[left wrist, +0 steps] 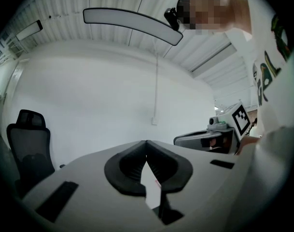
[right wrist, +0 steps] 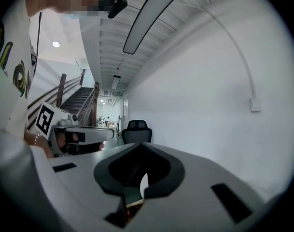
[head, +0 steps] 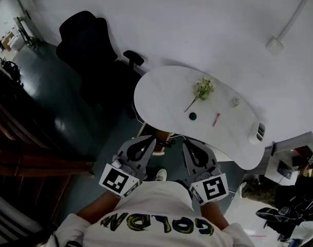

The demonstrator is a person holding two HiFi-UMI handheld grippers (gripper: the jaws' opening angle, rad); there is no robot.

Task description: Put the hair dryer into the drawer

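In the head view both grippers are held close to my body and point toward a white oval table (head: pixel 161 91). My left gripper (head: pixel 148 140) is shut with nothing in it; in the left gripper view its jaws (left wrist: pixel 146 142) meet at the tips. My right gripper (head: pixel 187 144) is likewise shut and empty, with its jaws (right wrist: pixel 139 144) together in the right gripper view. A white object with dark slots (head: pixel 257 132) lies at the table's right edge; I cannot tell whether it is the hair dryer. No drawer can be made out.
On the table lie a green sprig (head: pixel 202 89), a small dark round thing (head: pixel 192 116), a red pen (head: pixel 216 119) and a small white item (head: pixel 235 102). A black office chair (head: pixel 89 45) stands left of the table. Dark wooden stairs (head: pixel 22 153) run along the left.
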